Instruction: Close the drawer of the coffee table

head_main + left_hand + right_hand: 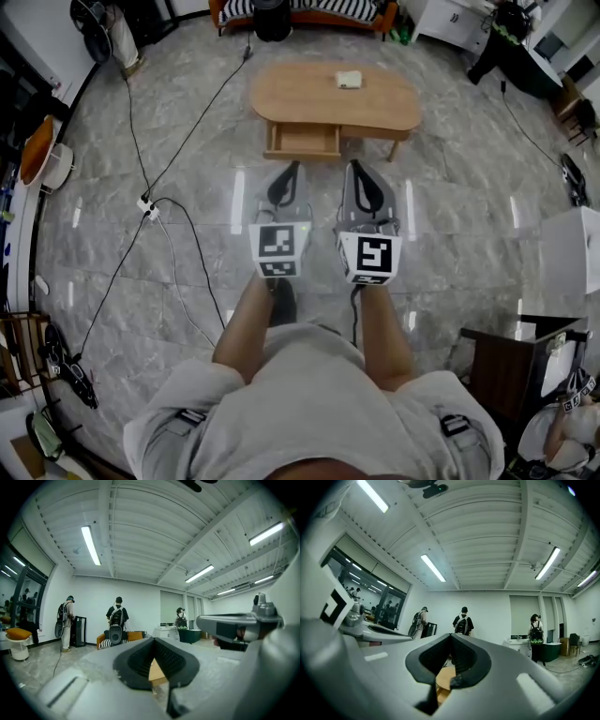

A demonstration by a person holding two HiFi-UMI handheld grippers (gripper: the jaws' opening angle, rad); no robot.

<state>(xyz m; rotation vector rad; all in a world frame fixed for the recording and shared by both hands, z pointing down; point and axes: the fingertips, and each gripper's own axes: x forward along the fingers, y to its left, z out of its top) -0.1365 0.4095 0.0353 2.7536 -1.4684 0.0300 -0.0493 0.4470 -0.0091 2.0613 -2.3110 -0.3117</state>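
A low oval wooden coffee table (pixel 309 94) stands ahead on the grey marble floor. Its drawer (pixel 302 141) is pulled out at the front left, and a small pale object (pixel 349 80) lies on the top. My left gripper (pixel 288 165) and right gripper (pixel 357 167) are held side by side, level, a short way in front of the drawer, touching nothing. Both are shut with nothing between the jaws. In the left gripper view a slice of the wooden table (pixel 157 671) shows through the jaw opening; the right gripper view shows the table (pixel 443 679) the same way.
Black cables (pixel 173 211) and a white power strip (pixel 146 204) lie on the floor to the left. A striped sofa (pixel 309 7) stands behind the table. Dark furniture (pixel 506 366) is at the lower right. Several people with backpacks stand far off, one (pixel 116 617) by the sofa.
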